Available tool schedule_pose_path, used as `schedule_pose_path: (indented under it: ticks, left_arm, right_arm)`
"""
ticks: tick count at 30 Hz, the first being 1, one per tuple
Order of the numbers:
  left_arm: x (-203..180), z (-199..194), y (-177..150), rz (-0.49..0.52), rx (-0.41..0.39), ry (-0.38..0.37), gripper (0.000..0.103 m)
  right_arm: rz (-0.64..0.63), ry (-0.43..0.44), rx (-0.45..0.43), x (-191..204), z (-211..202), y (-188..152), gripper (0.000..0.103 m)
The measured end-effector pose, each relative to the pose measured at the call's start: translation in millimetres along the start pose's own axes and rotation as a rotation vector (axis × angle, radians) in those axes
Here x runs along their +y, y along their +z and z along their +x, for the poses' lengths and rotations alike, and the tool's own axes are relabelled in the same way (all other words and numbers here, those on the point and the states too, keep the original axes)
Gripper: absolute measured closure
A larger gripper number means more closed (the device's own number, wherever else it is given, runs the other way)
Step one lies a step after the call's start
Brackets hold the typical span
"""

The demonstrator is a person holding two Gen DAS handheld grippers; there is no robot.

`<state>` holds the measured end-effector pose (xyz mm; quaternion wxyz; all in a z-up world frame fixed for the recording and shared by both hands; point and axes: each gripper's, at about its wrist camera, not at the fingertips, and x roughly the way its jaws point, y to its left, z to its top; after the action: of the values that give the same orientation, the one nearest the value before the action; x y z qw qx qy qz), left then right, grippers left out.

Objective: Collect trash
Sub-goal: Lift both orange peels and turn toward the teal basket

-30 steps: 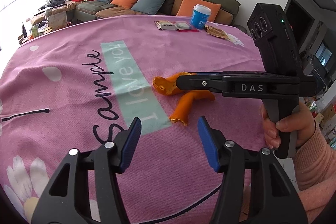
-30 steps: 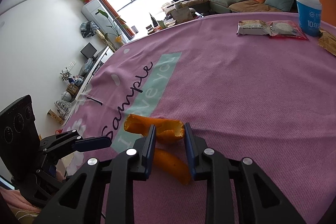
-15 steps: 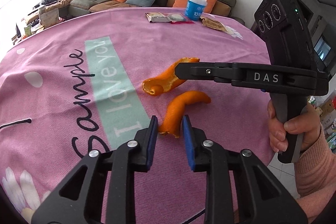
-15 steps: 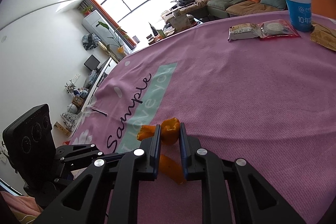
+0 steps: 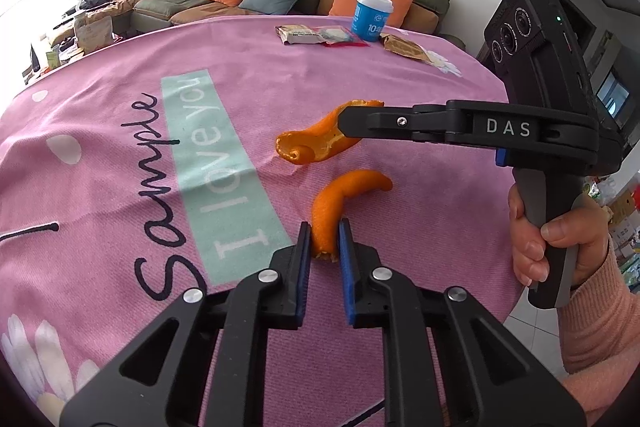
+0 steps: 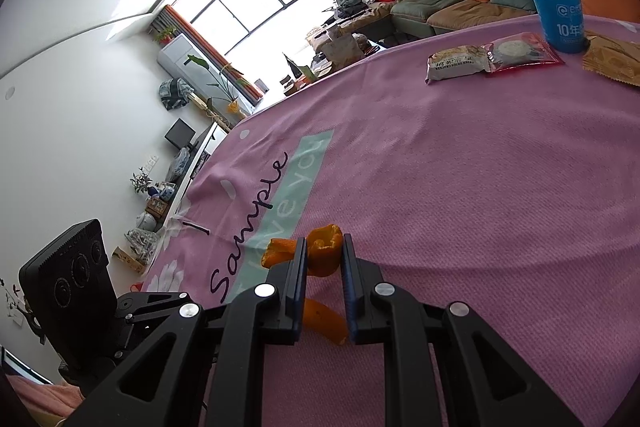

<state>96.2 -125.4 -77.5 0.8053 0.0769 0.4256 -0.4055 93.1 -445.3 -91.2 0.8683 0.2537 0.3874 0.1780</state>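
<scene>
Since a moment ago the left tongs (image 5: 323, 241) are no longer standing wide apart; they are now pinching the near end of the lower orange peel (image 5: 340, 203), and the right tongs (image 6: 323, 255) are now carrying the upper orange peel (image 5: 316, 143) clear of the pink tablecloth (image 5: 120, 107) instead of gripping it down on the cloth; judging from this, both scraps are secured and what the task is waiting on is a lift and a carry to some bin, which is not showing in either view.

On the left, the left tongs are lying low and nearly level over the table, their blue pads (image 5: 303, 255) closed to a narrow slot with the peel's tip between them, the rest of that peel curving away to the far right on the cloth; to the right, the right tongs are reaching in sideways from the right, held by the right hand (image 5: 560, 239) gripping the handle upright, closed tight on the curled peel, which is hanging just above the cloth.

At the far right of the table, the snack wrappers (image 5: 320, 35) and the blue paper cup (image 5: 372, 17) are sitting well apart from both tongs, probably trash not yet collected.
</scene>
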Motion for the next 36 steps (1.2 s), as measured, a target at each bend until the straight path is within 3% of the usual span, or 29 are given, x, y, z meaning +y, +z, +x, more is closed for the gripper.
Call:
schedule_pose_path:
  ticks: [17,36]
  left_arm:
    - [8.1,-31.7,-9.9,-0.03,-0.057,0.015,0.09]
    - [44.3,-81.0,-33.2,-0.121,-0.121,0.096,0.09]
  right_arm:
    - [-0.012,0.033,-0.007,13.5,4.0,4.2,0.088]
    - [-0.049,0.102,0.004,47.8,24.9,6.7,0.088]
